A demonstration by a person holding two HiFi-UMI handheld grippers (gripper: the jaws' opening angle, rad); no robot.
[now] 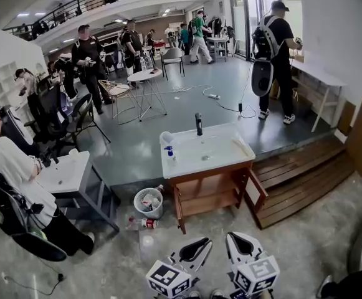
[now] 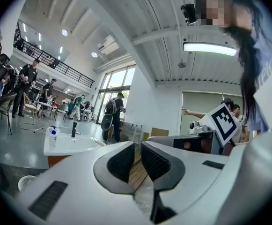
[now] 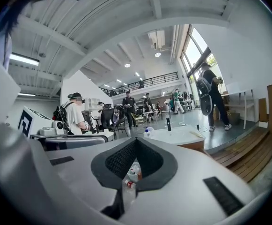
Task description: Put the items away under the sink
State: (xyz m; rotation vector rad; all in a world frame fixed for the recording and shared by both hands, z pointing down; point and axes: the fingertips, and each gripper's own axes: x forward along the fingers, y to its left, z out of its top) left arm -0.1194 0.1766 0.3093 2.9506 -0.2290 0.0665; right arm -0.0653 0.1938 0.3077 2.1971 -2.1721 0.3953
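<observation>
The white sink [image 1: 221,156] tops a wooden cabinet [image 1: 207,195] whose two doors stand open, showing a bare shelf. On its rim stand a blue-capped spray bottle [image 1: 169,153] and a white roll [image 1: 166,137], left of the black faucet [image 1: 198,123]. A bottle [image 1: 144,223] lies on the floor by a white bin [image 1: 148,202] holding several items. My left gripper [image 1: 207,243] [image 2: 138,146] and right gripper [image 1: 232,238] [image 3: 136,142] hover low, well short of the cabinet. Both hold nothing; the left's jaws leave a thin slit, the right's tips touch.
A second sink stand [image 1: 68,173] with a seated person [image 1: 12,179] is at the left. Wooden steps [image 1: 305,179] rise to the right of the cabinet. Several people, chairs and small tables [image 1: 144,76] fill the hall behind. Bare concrete floor lies between me and the cabinet.
</observation>
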